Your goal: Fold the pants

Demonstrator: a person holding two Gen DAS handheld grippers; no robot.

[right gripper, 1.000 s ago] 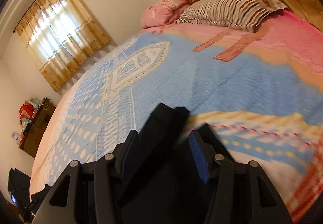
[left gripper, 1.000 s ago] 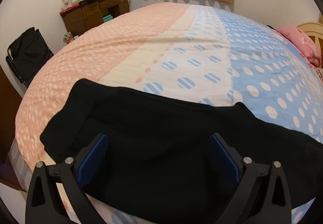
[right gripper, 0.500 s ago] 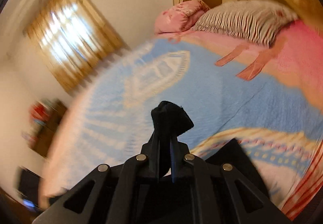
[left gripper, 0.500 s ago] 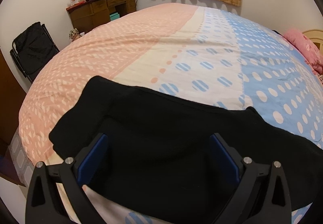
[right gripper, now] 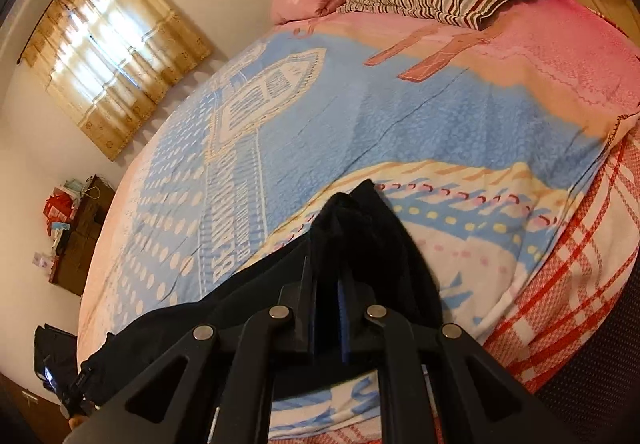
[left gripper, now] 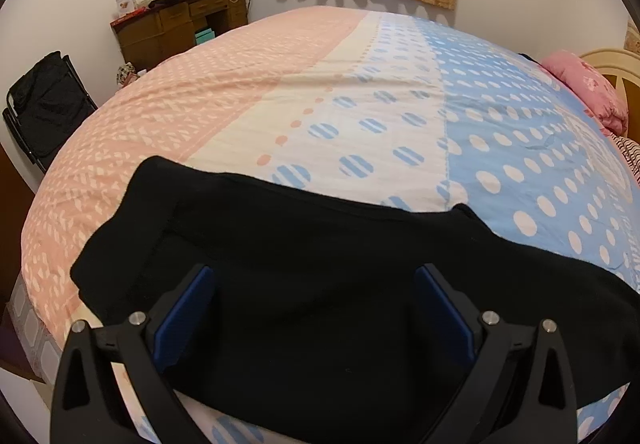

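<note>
My right gripper [right gripper: 326, 244] pinches a bunched end of the black pants [left gripper: 340, 276], jaws nearly together on the fabric. My left gripper [left gripper: 316, 308] hovers with jaws wide over the cloth, gripping nothing. The pants lie along the near edge of the bedspread [left gripper: 360, 92], long axis running left to right. Beyond, large letters on the blue print [right gripper: 224, 252] are only partly legible.

The black pants [left gripper: 320, 284] run past the lower right edge, extent unseen.
</note>
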